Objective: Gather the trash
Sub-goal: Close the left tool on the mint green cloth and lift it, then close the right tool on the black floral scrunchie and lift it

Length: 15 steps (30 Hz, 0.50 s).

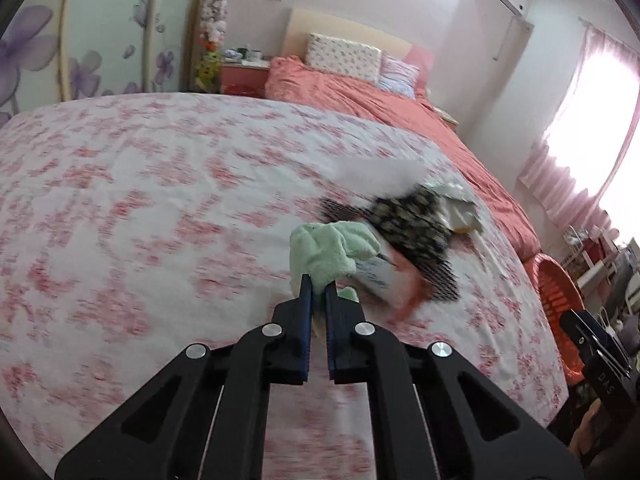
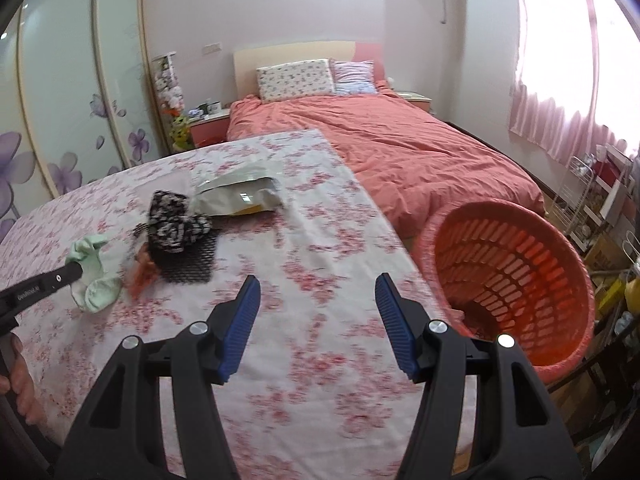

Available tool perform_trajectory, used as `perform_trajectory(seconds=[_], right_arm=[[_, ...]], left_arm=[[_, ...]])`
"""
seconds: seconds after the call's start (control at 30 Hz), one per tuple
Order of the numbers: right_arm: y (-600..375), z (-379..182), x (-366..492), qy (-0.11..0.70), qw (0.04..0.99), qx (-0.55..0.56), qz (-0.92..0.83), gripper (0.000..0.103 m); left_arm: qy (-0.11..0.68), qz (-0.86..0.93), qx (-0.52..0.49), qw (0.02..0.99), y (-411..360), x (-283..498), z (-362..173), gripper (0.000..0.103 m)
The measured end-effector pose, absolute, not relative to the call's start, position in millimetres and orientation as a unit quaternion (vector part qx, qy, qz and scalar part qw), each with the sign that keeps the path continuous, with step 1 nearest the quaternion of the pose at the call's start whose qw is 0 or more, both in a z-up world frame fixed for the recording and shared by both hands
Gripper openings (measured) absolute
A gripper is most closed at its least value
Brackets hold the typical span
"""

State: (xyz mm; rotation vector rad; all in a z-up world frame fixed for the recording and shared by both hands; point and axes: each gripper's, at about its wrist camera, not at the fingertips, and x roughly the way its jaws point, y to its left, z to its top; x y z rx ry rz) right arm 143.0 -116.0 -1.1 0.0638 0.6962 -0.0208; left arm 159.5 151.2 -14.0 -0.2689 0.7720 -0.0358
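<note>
Left gripper (image 1: pixel 318 286) pinching apparently green cloth (image 1: pixel 332 252)

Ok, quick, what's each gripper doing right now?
Left gripper: shut on the mint green cloth, pinched between its pads.
Right gripper: open, nothing between its pads, above the floral tablecloth.

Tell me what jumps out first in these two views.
The left gripper is shut on a mint-green cloth over the floral sheet. Beside it lie a black patterned cloth and a grey mailer bag. An orange basket stands at the sheet's right edge, by the open right gripper.
</note>
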Motion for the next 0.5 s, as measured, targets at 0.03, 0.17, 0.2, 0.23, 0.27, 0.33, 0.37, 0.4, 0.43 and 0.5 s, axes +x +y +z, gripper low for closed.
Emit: perform_trajectory(seconds=[0.03, 0.17, 0.2, 0.23, 0.27, 0.33, 0.37, 0.4, 0.43, 0.5], right_arm=[[-111, -1, 145, 0.341, 0.939, 0.029, -0.006, 0.059], [-86, 0, 158, 0.344, 0.938, 0.026, 0.02, 0.058], [-80, 0, 162, 0.345, 0.938, 0.026, 0.027, 0.057], [-74, 0, 166, 0.346, 0.937, 0.025, 0.032, 0.054], [-67, 0, 172, 0.349, 0.936, 0.024, 0.04, 0.053], [-55, -1, 181, 0.354, 0.934, 0.025, 0.052, 0.05], [-48, -2, 187, 0.356, 0.932, 0.025, 0.058, 0.049], [-42, -3, 191, 0.358, 0.931, 0.024, 0.064, 0.047], [-37, -3, 195, 0.359, 0.931, 0.023, 0.068, 0.047], [-25, -5, 206, 0.361, 0.929, 0.022, 0.078, 0.046]], left_arm=[[0.373, -0.011, -0.133, 0.918, 158, 160, -14, 0.005], [0.369, 0.014, -0.146, 0.918, 183, 159, -14, 0.005], [0.367, 0.021, -0.151, 0.918, 192, 159, -14, 0.005], [0.366, 0.024, -0.153, 0.918, 197, 159, -13, 0.005], [0.365, 0.028, -0.156, 0.917, 202, 159, -13, 0.005], [0.363, 0.035, -0.162, 0.917, 214, 160, -12, 0.005], [0.363, 0.037, -0.163, 0.917, 218, 160, -11, 0.005], [0.361, 0.039, -0.165, 0.917, 222, 160, -11, 0.005], [0.36, 0.04, -0.165, 0.917, 225, 161, -11, 0.005], [0.358, 0.041, -0.166, 0.918, 229, 163, -10, 0.005]])
